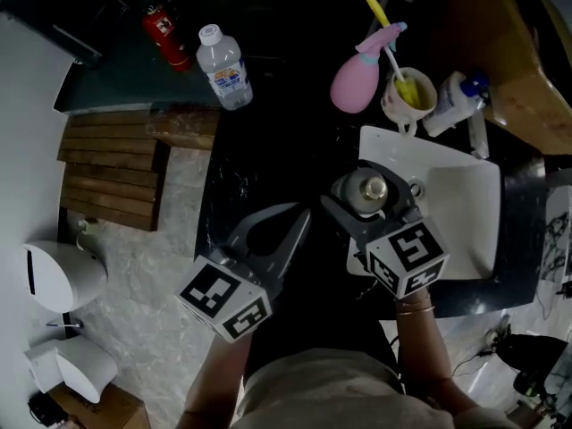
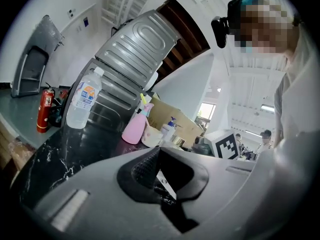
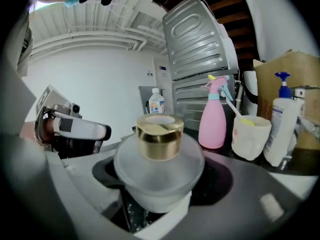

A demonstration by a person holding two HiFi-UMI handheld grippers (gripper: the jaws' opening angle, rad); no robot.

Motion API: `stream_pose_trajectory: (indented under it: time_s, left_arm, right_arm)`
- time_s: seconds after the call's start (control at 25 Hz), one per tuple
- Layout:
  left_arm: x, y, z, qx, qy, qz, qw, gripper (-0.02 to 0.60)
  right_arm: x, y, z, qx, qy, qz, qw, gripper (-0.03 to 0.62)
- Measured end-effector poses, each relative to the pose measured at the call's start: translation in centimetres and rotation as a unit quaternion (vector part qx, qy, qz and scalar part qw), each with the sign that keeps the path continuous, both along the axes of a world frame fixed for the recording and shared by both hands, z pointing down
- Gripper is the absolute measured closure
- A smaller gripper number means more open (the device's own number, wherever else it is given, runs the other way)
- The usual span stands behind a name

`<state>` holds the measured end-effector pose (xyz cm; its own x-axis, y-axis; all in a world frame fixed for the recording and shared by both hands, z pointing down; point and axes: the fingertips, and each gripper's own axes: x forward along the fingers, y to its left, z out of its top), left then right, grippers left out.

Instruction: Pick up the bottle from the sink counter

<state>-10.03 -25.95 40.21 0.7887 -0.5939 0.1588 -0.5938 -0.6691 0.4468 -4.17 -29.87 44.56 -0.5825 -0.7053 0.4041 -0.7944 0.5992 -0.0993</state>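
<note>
Bottle [image 3: 159, 166] upright, gold cap up; right gripper [image 1: 371, 206] clamps it.

dim, underexposed head view with dark corners; bright gripper views, heavy fisheye bending at edges; near bottle [image 3: 159, 164] soft, probably out of focus.

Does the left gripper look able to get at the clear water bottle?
Probably yes: the dark counter between the left gripper and the water bottle lies bare, though its fingers are shut and must open first.
</note>
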Motion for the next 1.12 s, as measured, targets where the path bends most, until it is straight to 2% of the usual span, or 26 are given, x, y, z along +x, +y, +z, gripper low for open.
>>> stream_pose_trajectory:
  time_s: [0.12,0.28,0.6,0.76,0.96,1.12]
  left_arm:
    - [0.2,1.2,-0.2,0.004,0.0,0.01,0.9999,0.575]
    - [-0.6,2.4,-0.4,0.004,0.007,0.003,1.0,0.575]
    - [-1.0,4.5,-2.2,0.026,0.008,0.003,0.9996,0.575]
    - [-0.1,5.9,-3.1,0.03,0.016,0.018,0.9993,0.575]
    - [0.6,7.0,-4.0,0.038,0.015,0.016,0.999,0.575]
    - [1.8,7.0,-5.5,0.044,0.041,0.009,0.9981,0.575]
  right_arm:
    - [-0.3,1.4,-0.8,0.003,-0.009,0.003,1.0,0.255]
    - [0.0,3.1,-2.4,0.014,-0.026,0.02,0.999,0.255]
    - [0.9,5.5,-5.7,0.043,-0.044,0.042,0.997,0.255]
    - [1.0,7.0,-7.0,0.054,-0.038,0.026,0.997,0.255]
    - [1.2,8.4,-8.3,0.067,-0.037,0.005,0.997,0.255]
    - [1.9,8.6,-10.0,0.086,-0.044,-0.006,0.995,0.255]
